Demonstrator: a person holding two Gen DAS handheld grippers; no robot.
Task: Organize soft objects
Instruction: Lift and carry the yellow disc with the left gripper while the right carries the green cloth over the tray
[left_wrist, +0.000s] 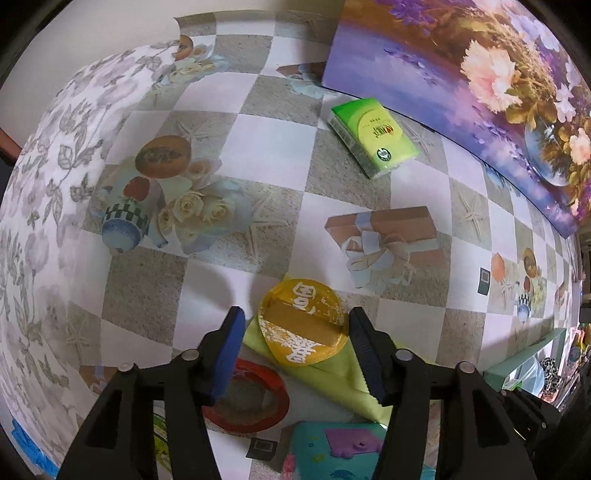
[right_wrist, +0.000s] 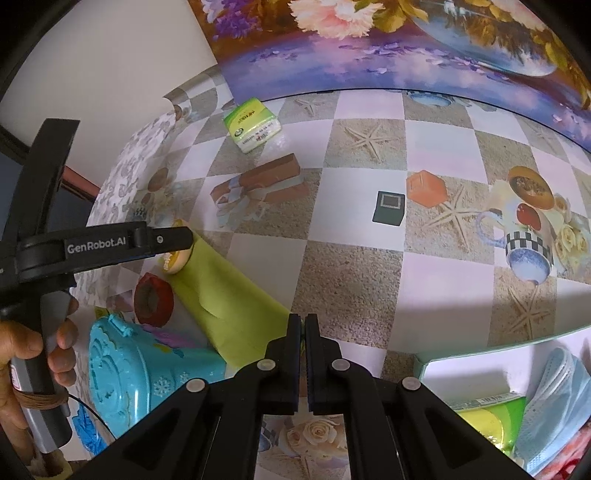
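Black plastic left gripper (left_wrist: 295, 347) with blue ribbed fingers (left_wrist: 229, 350), silver round screws at the joints. Right gripper (right_wrist: 301, 354) black likewise. White "GenRobot.AI" lettering, grey handle, brown band around it.

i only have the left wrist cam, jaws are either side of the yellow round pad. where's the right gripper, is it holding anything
observer: The right gripper is shut and holds nothing. It sits by the edge of the green cloth.
operator: is there a box for the soft stuff
observer: Yes, a white box at the lower right of the right wrist view, with blue face masks and a green pack in it.
operator: from the side, am i down on the pad
observer: One finger of the left gripper crosses the top of the yellow pad. I cannot tell whether it touches.
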